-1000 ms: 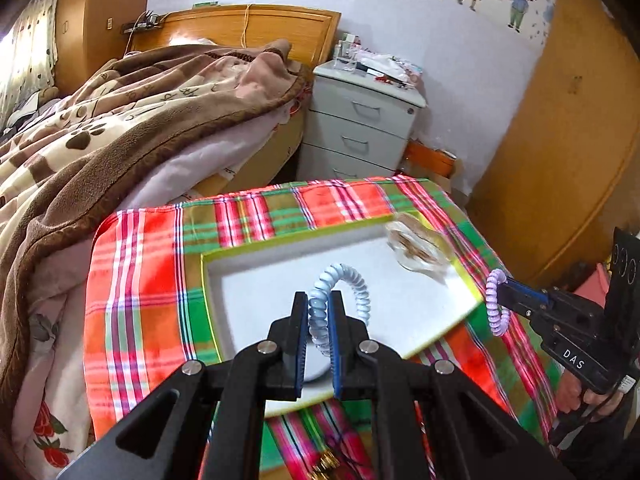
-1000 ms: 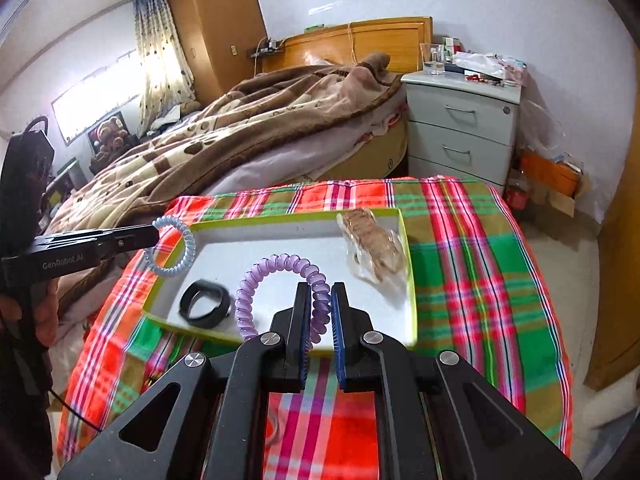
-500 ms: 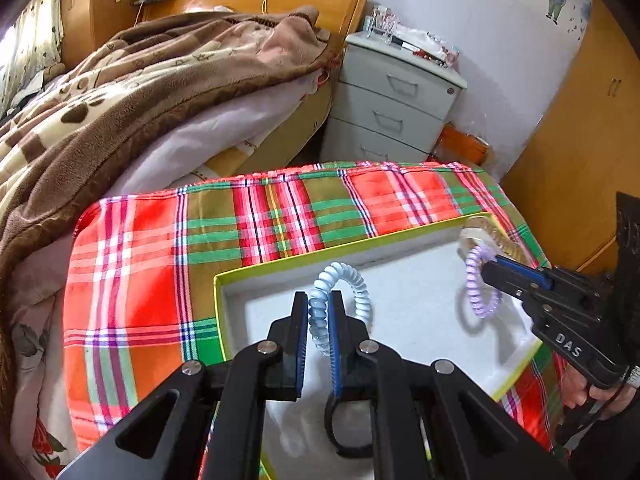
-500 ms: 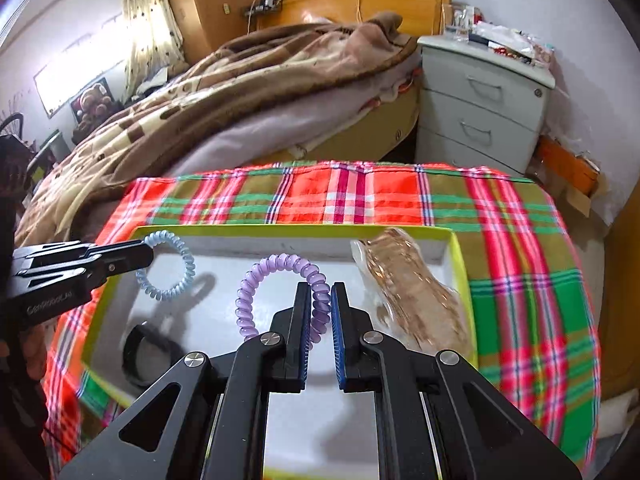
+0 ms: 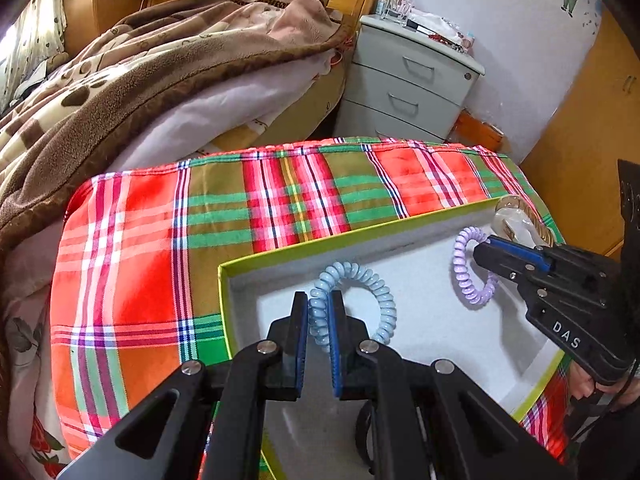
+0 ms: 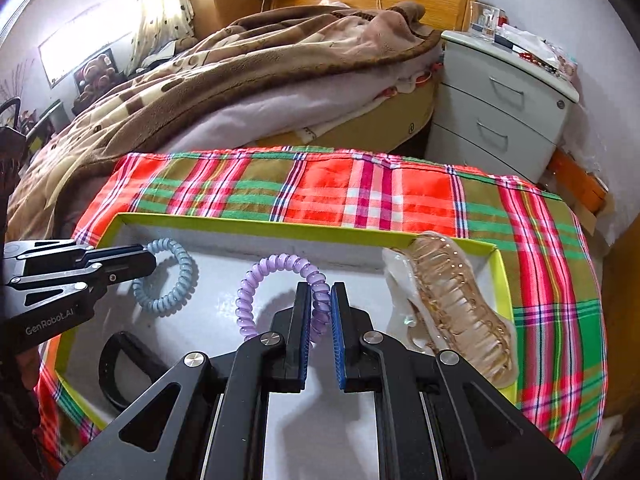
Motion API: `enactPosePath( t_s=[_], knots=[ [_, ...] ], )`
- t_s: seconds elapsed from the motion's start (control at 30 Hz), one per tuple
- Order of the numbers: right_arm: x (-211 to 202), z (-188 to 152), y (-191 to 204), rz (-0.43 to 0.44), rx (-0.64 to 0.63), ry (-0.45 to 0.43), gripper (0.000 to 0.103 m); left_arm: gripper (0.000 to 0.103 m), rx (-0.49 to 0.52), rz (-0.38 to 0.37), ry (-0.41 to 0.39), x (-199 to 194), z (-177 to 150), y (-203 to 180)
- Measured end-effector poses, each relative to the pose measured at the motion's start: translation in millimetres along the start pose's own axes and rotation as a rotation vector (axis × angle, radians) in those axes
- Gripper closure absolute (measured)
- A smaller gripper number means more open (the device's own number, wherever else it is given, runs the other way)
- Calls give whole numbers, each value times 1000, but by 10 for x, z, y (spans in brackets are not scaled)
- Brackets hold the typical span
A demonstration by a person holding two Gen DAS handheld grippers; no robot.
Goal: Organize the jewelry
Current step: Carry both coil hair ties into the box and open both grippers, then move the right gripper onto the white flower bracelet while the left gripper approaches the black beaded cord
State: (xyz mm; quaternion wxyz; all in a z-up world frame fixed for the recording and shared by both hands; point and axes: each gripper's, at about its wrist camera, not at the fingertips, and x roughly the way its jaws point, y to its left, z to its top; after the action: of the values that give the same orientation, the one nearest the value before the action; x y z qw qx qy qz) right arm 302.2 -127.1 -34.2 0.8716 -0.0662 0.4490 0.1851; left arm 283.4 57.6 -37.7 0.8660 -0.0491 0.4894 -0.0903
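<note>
Plaid cloth (image 6: 368,196) covers the table under my green-rimmed tray (image 6: 256,227). My left tongs (image 5: 319,312) pinch the blue coil bracelet (image 5: 372,296) above the tray's white floor; my right tongs (image 6: 320,308) pinch the purple coil bracelet (image 6: 256,284) beside it. At 3 o'clock from the purple coil lies a clear amber hair claw (image 6: 456,304); at 8 o'clock a black band (image 6: 116,360); bed (image 6: 224,80) and nightstand (image 6: 500,100) beyond

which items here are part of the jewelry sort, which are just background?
Job:
blue coil hair tie, clamped in left gripper
purple coil hair tie, clamped in right gripper
amber hair claw, in the tray
black band, in the tray
green-rimmed tray

Background:
plaid cloth
brown blanket
nightstand
</note>
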Motion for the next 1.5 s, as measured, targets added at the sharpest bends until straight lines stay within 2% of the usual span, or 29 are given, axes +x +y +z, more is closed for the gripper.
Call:
enactPosePath(
  t_s=[0.3,0.43,0.53,0.6,0.7,0.83,0.87,1.2,1.5],
  knots=[
    [78,16,24,-17,-14,13,93,92,2,23,2,19,1,5],
    [87,17,28,-20,-13,15,92,86,-2,10,9,39,-2,-6],
    [83,18,31,-19,-10,13,92,73,15,21,1,14,-8,-59],
    [69,18,27,-12,-2,10,91,71,16,20,0,4,-10,-73],
    [16,7,28,-3,8,-1,87,71,9,39,-2,-23,-22,-64],
    [-111,-12,58,4,5,-30,66,63,0,24,-20,-136,-56,-70],
    [-156,-21,60,6,10,-38,66,61,0,26,-25,-166,-65,-75],
    [-587,-249,11,35,45,-100,66,61,-13,6,-80,-608,-289,-131],
    [-973,-659,39,95,44,-121,66,60,-40,-23,-134,-1033,-634,-169]
  ],
)
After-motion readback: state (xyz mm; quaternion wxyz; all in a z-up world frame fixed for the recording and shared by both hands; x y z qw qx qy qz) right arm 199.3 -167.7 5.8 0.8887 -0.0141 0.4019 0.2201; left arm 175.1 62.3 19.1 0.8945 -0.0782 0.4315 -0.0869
